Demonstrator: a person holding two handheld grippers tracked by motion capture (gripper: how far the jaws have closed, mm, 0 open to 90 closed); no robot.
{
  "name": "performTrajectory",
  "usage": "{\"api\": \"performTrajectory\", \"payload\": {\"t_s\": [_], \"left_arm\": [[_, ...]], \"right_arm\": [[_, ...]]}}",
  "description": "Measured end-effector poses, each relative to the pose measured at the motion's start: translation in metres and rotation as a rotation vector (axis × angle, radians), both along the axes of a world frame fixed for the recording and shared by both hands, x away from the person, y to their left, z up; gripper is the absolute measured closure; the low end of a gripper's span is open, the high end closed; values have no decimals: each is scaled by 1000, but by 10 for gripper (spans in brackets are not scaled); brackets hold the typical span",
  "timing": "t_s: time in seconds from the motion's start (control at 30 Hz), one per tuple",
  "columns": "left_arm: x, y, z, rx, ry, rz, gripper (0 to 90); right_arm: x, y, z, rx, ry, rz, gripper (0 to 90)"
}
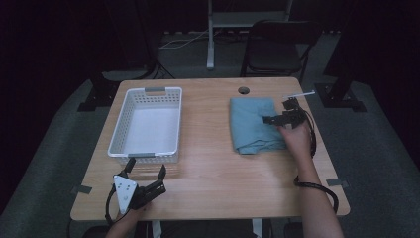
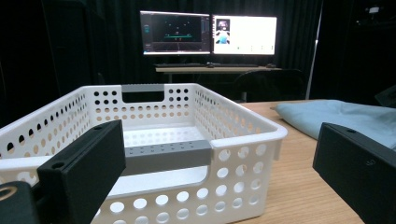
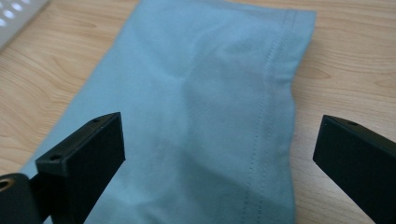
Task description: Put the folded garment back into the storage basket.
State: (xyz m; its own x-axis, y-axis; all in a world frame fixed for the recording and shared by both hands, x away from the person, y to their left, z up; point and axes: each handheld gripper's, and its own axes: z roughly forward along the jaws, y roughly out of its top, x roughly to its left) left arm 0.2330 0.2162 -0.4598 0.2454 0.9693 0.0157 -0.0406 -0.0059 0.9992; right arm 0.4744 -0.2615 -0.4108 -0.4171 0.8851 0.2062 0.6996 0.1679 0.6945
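From above, one light wooden counter (image 1: 213,163) carries one white perforated plastic basket (image 1: 146,124) and one folded teal cloth (image 1: 252,124) — the right tongs (image 1: 277,119) over the cloth's right edge, the left tongs (image 1: 146,173) spread just before the basket. The left gripper view adds two lit monitors (image 2: 208,33) behind the basket. The right gripper view shows the cloth's stitched hem — jaws spread wide above it.
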Motion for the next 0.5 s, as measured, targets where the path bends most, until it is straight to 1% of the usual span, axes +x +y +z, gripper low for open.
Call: {"api": "performTrajectory", "payload": {"t_s": [0.07, 0.1, 0.13, 0.23, 0.3, 0.37, 0.43, 0.47, 0.5], "left_arm": [[0, 0, 0, 1, 1, -3, 38], [0, 0, 0, 0, 1, -3, 38], [0, 0, 0, 0, 1, -3, 39], [0, 0, 0, 0, -2, -4, 38], [0, 0, 0, 0, -1, -5, 38], [0, 0, 0, 0, -1, -6, 38], [0, 0, 0, 0, -1, -6, 39], [0, 0, 0, 0, -1, -6, 38], [0, 0, 0, 1, -1, -6, 38]], "right_arm": [[2, 0, -3, 6, 11, 12, 23], [2, 1, -4, -3, 6, 11, 24], [3, 2, -5, -21, 19, 9, 24], [6, 4, -10, -42, 38, 10, 24], [7, 4, -13, -42, 44, 5, 24], [8, 5, -15, -57, 52, 4, 24], [9, 5, -18, -63, 67, 7, 24], [10, 6, -19, -66, 68, 9, 23], [10, 5, -20, -60, 75, 14, 23]]}}
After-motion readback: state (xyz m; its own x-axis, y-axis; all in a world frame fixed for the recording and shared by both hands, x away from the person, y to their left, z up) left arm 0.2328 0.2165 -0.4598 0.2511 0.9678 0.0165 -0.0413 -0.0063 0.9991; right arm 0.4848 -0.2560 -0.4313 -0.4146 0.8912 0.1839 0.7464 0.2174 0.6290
